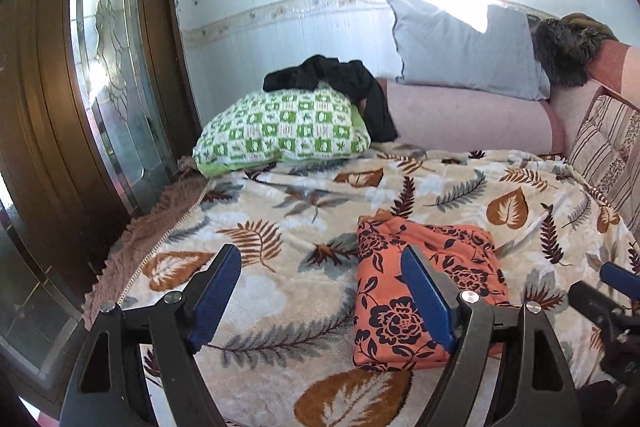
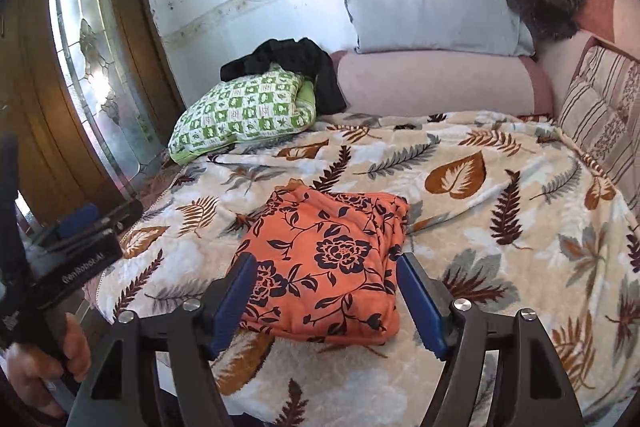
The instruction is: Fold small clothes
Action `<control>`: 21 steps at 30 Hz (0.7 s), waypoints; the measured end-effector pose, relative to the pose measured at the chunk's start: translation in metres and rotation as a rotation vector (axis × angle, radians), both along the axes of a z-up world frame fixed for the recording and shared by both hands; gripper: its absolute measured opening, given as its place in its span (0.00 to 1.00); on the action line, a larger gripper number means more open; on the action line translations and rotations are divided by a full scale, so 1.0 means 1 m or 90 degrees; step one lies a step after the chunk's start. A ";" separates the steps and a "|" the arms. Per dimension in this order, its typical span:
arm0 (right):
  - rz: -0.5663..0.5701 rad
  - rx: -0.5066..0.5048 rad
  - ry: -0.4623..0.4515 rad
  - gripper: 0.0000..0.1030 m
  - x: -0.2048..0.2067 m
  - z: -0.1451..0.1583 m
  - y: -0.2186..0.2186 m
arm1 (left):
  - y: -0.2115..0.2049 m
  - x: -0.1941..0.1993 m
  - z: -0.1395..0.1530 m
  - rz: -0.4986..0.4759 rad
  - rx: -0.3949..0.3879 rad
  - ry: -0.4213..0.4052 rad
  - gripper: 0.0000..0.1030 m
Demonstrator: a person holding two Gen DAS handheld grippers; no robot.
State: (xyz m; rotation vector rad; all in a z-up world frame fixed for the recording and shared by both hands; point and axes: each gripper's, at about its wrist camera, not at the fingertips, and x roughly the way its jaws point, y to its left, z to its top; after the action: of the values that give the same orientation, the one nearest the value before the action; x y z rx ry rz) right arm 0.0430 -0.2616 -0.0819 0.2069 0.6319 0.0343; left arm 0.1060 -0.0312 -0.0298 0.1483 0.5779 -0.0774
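The bed's leaf-print blanket [image 2: 460, 227] carries a folded orange floral garment [image 2: 324, 263]; beyond it lies a green checked pillow [image 2: 240, 111].

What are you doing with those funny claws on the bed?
A person is folding small clothes with a claw tool in each hand. The orange flowery garment lies folded on the leaf-print blanket. The left gripper and right gripper are both open, holding nothing. A black garment waits on the green pillow.

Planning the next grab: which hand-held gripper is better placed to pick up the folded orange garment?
Right. The folded orange floral garment lies centred between its open fingers; in the left view it sits off to the right.
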 end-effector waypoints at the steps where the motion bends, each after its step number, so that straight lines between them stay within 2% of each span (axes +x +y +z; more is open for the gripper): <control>1: 0.000 -0.004 -0.001 0.73 -0.004 0.001 0.001 | 0.000 -0.004 0.006 0.000 -0.001 -0.004 0.80; 12: 0.017 -0.013 -0.008 0.73 -0.033 0.009 0.014 | 0.006 -0.031 0.035 0.010 -0.005 -0.021 0.80; 21: 0.012 -0.046 -0.057 0.73 -0.052 0.035 0.027 | 0.016 -0.047 0.054 -0.002 -0.030 -0.037 0.80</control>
State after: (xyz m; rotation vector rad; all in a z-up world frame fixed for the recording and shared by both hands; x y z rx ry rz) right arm -0.0087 -0.2346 -0.0472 0.1287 0.5449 0.0393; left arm 0.0595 -0.0149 0.0244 0.1058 0.5181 -0.0899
